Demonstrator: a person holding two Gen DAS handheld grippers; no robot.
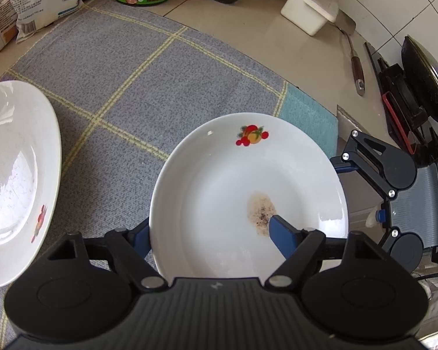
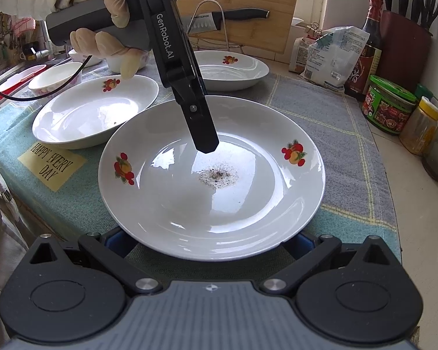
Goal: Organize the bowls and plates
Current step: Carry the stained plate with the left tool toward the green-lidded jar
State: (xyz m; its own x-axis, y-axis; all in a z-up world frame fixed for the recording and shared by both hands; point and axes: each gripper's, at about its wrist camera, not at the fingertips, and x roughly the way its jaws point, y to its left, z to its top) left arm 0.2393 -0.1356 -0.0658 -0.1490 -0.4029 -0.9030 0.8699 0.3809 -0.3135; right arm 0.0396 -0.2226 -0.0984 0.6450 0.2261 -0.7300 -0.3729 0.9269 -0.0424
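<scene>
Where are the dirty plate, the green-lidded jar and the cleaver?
dirty plate (image 2: 166, 204): right wrist view, bare white inside.
green-lidded jar (image 2: 386, 108): right wrist view, its label.
cleaver (image 2: 202, 23): right wrist view, its blade.

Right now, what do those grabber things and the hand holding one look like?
Each hand-held gripper is black, with round discs, silver screws, a ribbed grey body and blue finger pads. The left hand-held gripper has white "GenRobot.AI" lettering and a black cable. The hand wears a thin pale glove and a light sleeve.
</scene>
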